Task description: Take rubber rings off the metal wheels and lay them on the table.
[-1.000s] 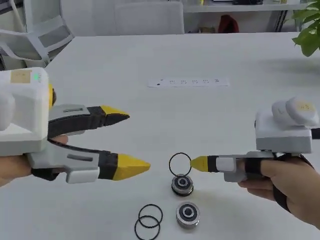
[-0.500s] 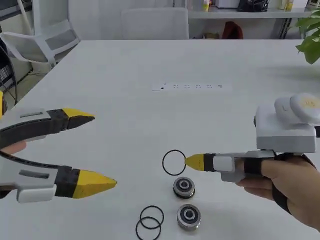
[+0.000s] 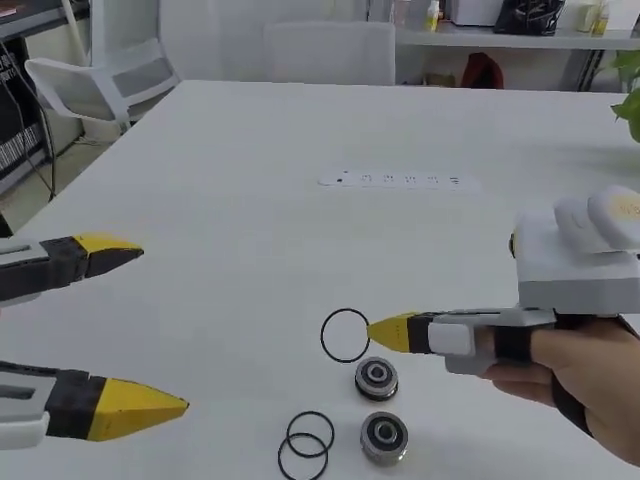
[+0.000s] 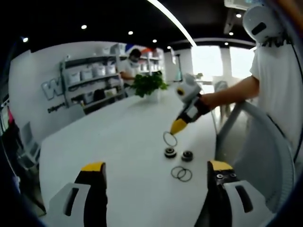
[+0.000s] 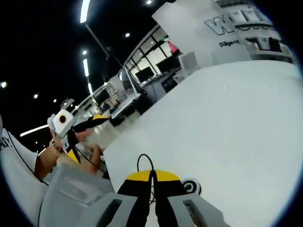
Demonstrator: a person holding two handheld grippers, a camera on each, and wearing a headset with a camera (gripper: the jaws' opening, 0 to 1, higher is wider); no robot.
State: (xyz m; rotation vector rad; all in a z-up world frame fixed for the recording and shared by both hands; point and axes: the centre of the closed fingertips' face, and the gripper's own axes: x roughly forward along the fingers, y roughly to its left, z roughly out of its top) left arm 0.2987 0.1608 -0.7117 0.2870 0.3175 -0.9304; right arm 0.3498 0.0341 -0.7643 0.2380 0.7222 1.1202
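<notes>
Pinching the rubber ring (image 3: 345, 334) thinly, the right gripper (image 3: 372, 332) risked dropping it onto the wheel (image 3: 376, 377) at 5 o'clock; the left gripper (image 3: 160, 330) was spread.

Office | white meeting table (image 3: 250, 190) | socket strip (image 3: 400, 181) | mesh chair (image 3: 125, 78) | wall shelves (image 4: 89, 78) | potted plant (image 4: 149, 85)

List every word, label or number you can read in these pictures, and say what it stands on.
"Diligent": small dark lettering on the white wall panel, right gripper view.
"W…": large grey letters above it, rest unreadable.
"W": large letter on the white shelf wall, left gripper view; line beneath blurred.
White power strip: markings too small.
</notes>
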